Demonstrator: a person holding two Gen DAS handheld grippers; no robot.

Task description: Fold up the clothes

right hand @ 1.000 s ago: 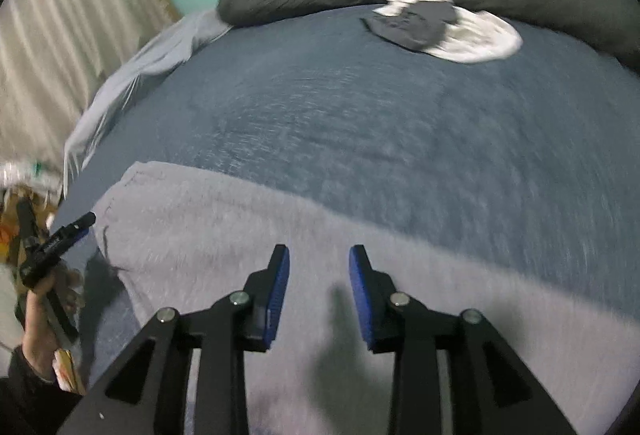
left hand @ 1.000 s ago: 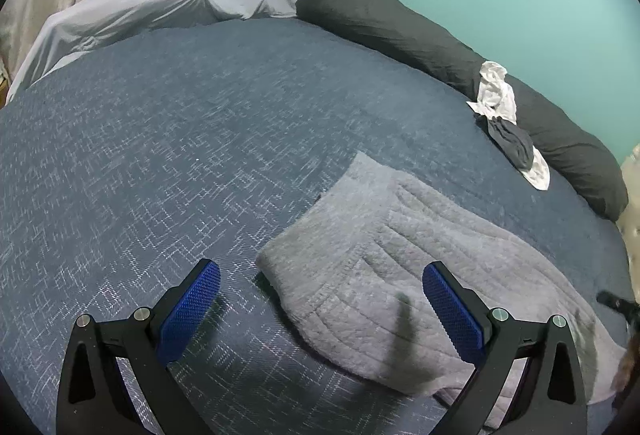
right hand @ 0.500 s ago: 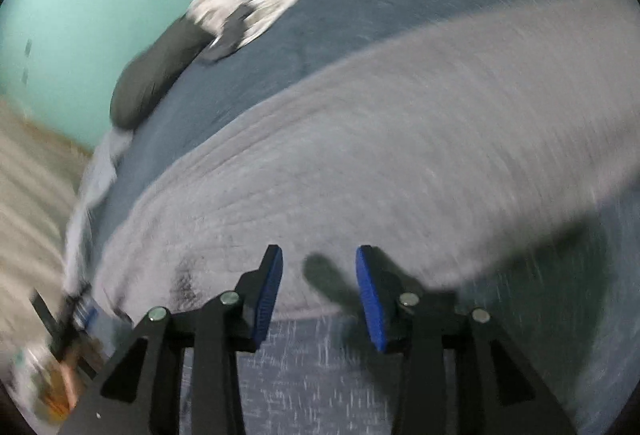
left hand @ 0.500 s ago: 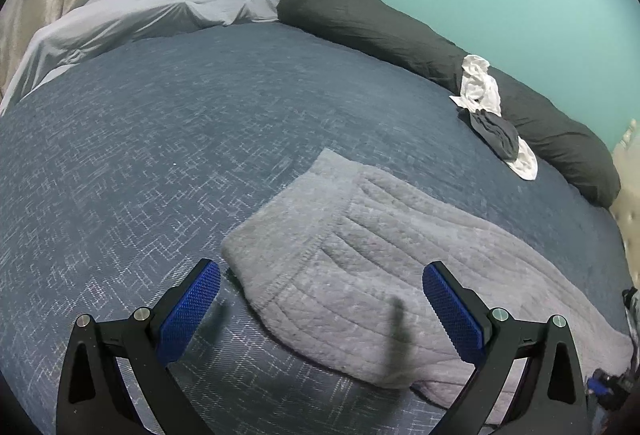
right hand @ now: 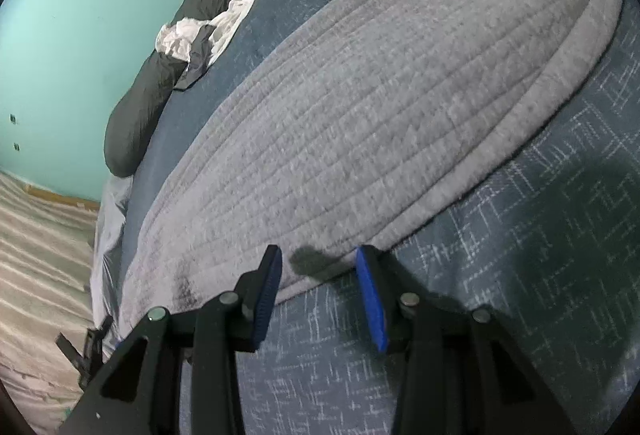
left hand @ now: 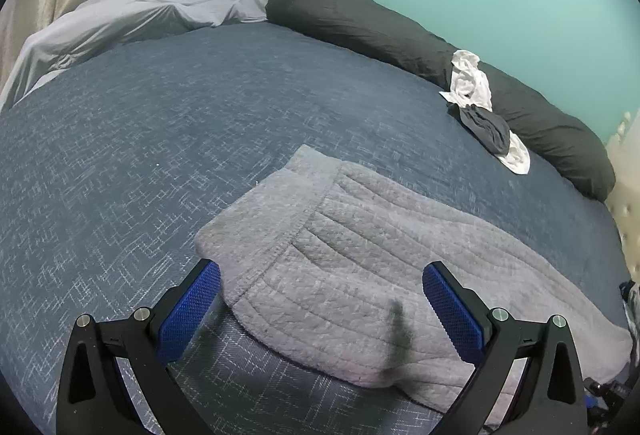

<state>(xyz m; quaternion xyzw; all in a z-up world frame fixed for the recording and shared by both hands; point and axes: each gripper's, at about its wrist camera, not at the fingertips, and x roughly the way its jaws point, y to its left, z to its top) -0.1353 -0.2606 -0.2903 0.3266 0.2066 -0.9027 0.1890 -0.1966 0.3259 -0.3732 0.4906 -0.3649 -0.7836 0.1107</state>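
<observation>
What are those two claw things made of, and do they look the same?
They look like a matched pair. The left gripper and the right gripper each have two angular black plastic-looking fingers with triangular cut-outs and round silver pins at the joints. Each fingertip carries a flat bright blue pad with a fine ribbed texture. No cables, markings or sleeves show.

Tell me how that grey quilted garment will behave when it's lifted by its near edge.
The grey quilted garment will probably droop: it lies limp on the bed. Its stitched, padded ribs suggest thick cloth, so likely heavyish and grippy. The thick hem may need wide jaws.
</observation>
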